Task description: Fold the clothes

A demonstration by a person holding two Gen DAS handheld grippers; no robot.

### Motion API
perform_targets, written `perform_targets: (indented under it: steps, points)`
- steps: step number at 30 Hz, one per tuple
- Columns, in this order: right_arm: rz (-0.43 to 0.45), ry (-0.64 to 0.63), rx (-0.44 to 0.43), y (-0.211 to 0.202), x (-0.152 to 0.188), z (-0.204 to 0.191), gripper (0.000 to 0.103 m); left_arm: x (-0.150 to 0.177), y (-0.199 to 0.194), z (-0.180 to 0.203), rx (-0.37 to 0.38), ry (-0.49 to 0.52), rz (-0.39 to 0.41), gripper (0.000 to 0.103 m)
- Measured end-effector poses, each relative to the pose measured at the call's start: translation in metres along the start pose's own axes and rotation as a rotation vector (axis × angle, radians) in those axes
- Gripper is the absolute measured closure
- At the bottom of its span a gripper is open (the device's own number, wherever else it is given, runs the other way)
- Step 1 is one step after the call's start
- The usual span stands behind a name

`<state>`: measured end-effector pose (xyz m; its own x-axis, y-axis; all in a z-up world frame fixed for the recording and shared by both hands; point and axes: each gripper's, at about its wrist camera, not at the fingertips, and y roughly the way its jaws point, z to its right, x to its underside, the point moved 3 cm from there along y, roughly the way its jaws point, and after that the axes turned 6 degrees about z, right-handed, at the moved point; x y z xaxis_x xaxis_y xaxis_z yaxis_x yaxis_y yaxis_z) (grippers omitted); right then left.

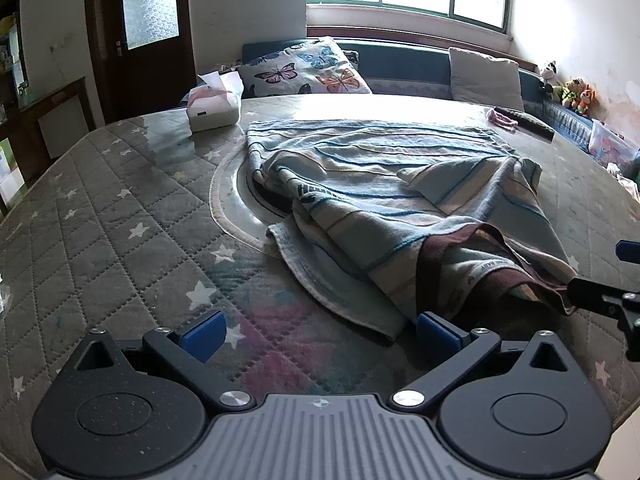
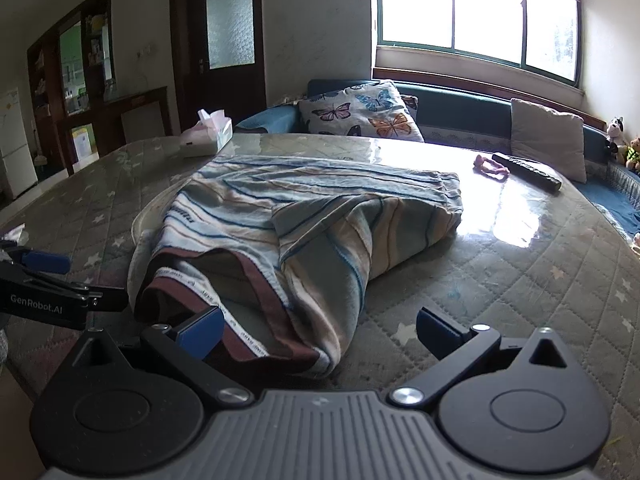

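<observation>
A striped blue-and-beige garment (image 1: 380, 200) with a maroon neckband lies crumpled on the quilted star-pattern table cover (image 1: 100, 220). It also shows in the right wrist view (image 2: 304, 232), neckband toward me. My left gripper (image 1: 320, 334) is open and empty, low over the cover; its right finger touches the garment's near hem. My right gripper (image 2: 320, 330) is open, its jaws spread either side of the garment's near corner by the neckband. Each gripper shows at the edge of the other's view.
A tissue box (image 1: 214, 110) stands at the far left of the table. A pink hair tie (image 2: 490, 166) and a dark remote (image 2: 528, 172) lie at the far right. Butterfly and plain cushions (image 1: 308, 68) rest on the bench behind.
</observation>
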<state>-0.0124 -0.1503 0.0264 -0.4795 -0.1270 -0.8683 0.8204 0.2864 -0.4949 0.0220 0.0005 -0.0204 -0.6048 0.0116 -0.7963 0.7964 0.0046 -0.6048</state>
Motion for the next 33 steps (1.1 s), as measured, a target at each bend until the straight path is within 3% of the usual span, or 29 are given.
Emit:
perform_targets:
  steps: [33]
  points:
    - [-0.046, -0.057, 0.011, 0.002, 0.013, -0.012, 0.000, 0.016, 0.002, 0.013, 0.020, 0.016, -0.050, 0.000]
